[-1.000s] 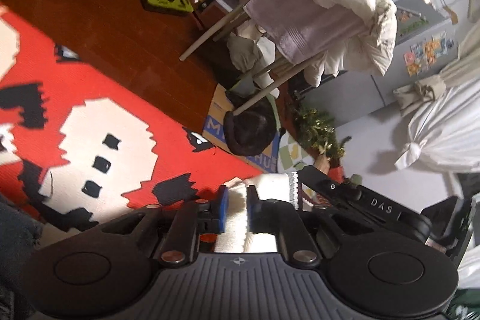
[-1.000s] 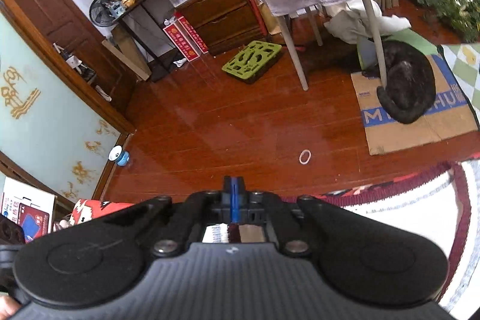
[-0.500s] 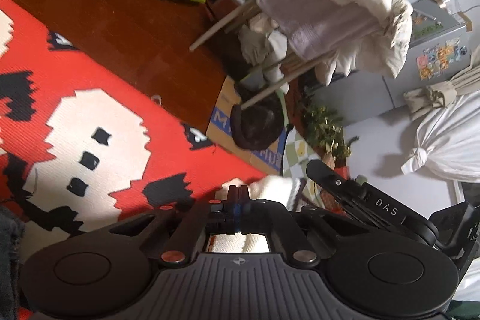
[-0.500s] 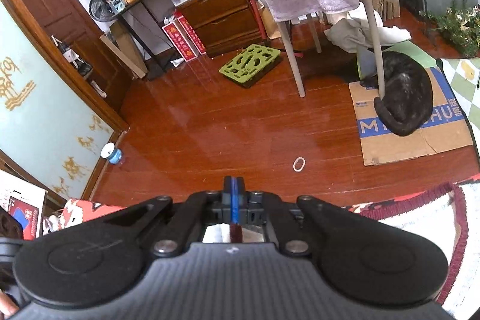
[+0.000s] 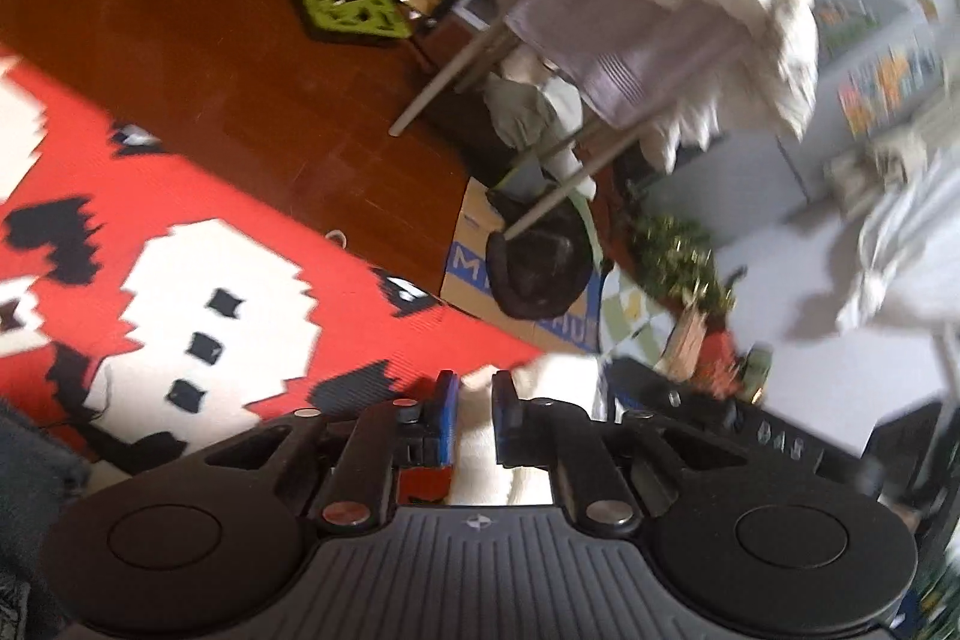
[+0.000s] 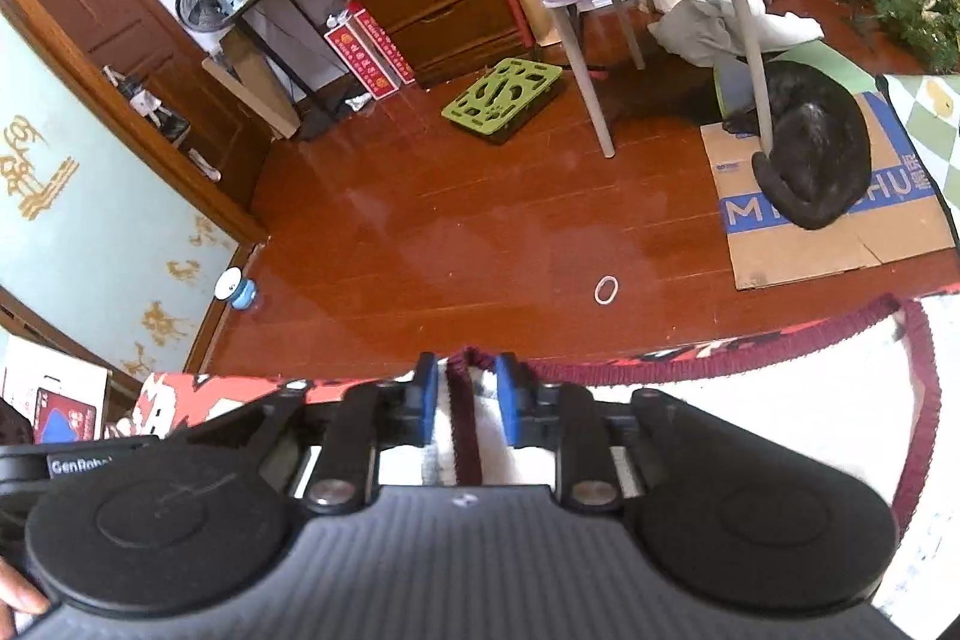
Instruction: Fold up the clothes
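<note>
we fold | left gripper (image 5: 474, 415) narrowly parted, right gripper (image 6: 461, 403) parted | both letting go of white garment (image 6: 720, 436) hem between jaws

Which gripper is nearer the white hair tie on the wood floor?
Right. The right gripper sits at the rug edge with the hair tie just ahead, slightly rightward. The left gripper is farther back; the tie lies across the red rug.
</note>
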Available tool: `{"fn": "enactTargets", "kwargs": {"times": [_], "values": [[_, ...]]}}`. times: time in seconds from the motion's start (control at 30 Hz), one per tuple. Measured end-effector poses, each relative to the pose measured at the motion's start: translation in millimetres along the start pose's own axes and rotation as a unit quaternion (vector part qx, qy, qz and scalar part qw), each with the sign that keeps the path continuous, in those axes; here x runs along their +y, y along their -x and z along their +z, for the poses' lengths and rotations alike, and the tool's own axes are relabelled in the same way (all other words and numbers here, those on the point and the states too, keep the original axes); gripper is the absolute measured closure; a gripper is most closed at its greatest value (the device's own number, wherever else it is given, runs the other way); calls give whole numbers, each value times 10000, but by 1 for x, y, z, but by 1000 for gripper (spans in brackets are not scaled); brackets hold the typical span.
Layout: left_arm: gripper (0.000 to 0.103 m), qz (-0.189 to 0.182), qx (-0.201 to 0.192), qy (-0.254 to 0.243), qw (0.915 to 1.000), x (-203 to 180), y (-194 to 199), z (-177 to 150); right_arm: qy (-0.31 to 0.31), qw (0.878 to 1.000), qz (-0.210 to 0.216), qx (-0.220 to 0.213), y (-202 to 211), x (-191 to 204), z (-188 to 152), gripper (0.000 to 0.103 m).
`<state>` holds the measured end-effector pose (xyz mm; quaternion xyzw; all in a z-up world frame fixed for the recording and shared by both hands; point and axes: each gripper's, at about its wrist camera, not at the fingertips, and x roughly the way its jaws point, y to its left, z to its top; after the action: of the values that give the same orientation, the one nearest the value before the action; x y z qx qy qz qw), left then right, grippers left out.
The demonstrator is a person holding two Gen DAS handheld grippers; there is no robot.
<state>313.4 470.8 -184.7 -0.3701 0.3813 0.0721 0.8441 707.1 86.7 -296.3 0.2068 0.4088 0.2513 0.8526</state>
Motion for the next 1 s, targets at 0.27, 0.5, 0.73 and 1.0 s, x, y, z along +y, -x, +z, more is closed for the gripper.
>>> {"fn": "enactTargets", "kwargs": {"times": [0.27,0.5,0.73,1.0], "values": [[86,565,-55,-1130,9920,-30,-11,-10,341,9992,-227,-40,-6,18,-11,99],[99,1175,-106,-1470,9821,-45,-15,-12,335,9991,-252,-102,-3,18,-14,102],[99,1270,-581,-1387,9804,-39,-1,-12,547,9978,-293,-228,-7,26,-6,103],[98,1299,-472,-1230,9827,-35,-12,-7,356,9989,-289,-47,-20,22,5,99]]}}
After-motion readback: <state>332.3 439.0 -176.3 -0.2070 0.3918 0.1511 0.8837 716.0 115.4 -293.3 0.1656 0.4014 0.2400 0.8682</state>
